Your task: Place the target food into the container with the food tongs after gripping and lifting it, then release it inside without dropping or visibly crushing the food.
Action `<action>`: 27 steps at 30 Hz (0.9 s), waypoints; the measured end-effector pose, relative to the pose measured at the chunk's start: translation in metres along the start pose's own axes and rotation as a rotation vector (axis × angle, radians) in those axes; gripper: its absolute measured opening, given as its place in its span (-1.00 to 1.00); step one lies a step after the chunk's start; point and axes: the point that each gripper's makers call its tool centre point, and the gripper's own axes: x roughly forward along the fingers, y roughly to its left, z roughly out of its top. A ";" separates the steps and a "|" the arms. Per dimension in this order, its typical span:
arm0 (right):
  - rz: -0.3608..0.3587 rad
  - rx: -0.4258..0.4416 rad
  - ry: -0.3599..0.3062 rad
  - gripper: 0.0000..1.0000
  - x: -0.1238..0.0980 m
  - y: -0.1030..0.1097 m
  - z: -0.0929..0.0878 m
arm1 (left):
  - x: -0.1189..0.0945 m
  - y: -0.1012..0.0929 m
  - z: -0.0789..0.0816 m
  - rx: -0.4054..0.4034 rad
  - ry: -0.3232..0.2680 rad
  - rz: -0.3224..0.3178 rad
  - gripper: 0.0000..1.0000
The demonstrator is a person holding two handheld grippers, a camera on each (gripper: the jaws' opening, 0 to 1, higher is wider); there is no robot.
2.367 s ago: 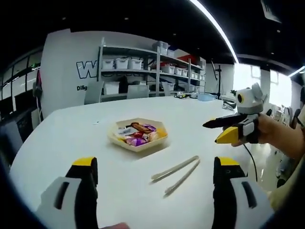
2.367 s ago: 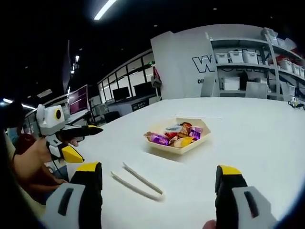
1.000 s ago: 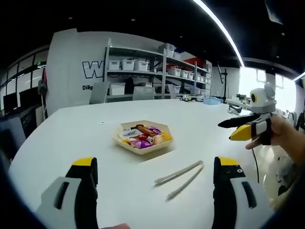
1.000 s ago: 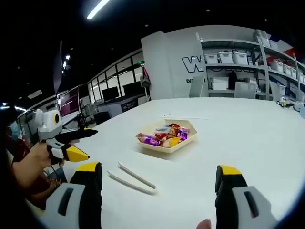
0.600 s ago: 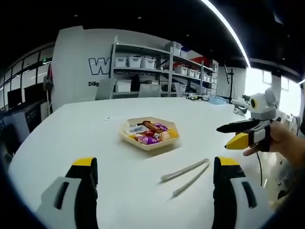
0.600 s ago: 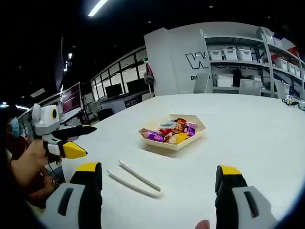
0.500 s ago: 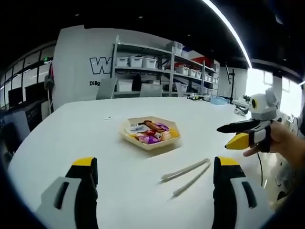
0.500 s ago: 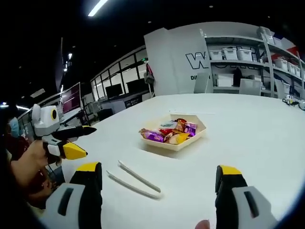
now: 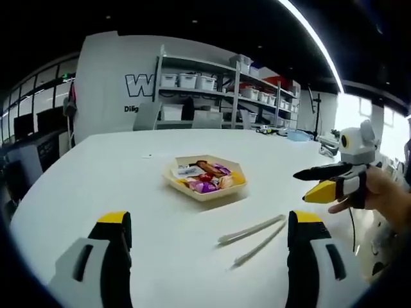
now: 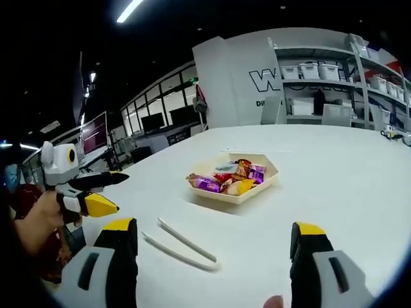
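One pair of slim, pale food tongs point(image 9: 252, 231) on my white table point(image 9: 103, 179), arms apart, untouched. Likely light, springy; grip mid-arms. Wrapped candies in beige hexagonal tray point(image 9: 207, 180): light, slippery.

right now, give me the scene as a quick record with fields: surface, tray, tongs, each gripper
surface: white table
tray: hexagonal tray, holds wrapped snacks
tongs: food tongs lying flat on the table, nearer the grippers than the tray, untouched
left gripper: open, empty, above the table
right gripper: open, empty, above the table
task stage: tongs not yet picked up
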 end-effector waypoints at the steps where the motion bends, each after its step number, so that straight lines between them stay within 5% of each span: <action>1: -0.003 -0.001 0.001 0.99 0.000 0.000 0.000 | 0.000 0.000 -0.001 -0.002 0.002 -0.002 0.98; 27: -0.001 -0.009 -0.001 0.99 -0.006 -0.003 -0.002 | -0.001 0.001 -0.002 0.016 0.009 0.012 0.98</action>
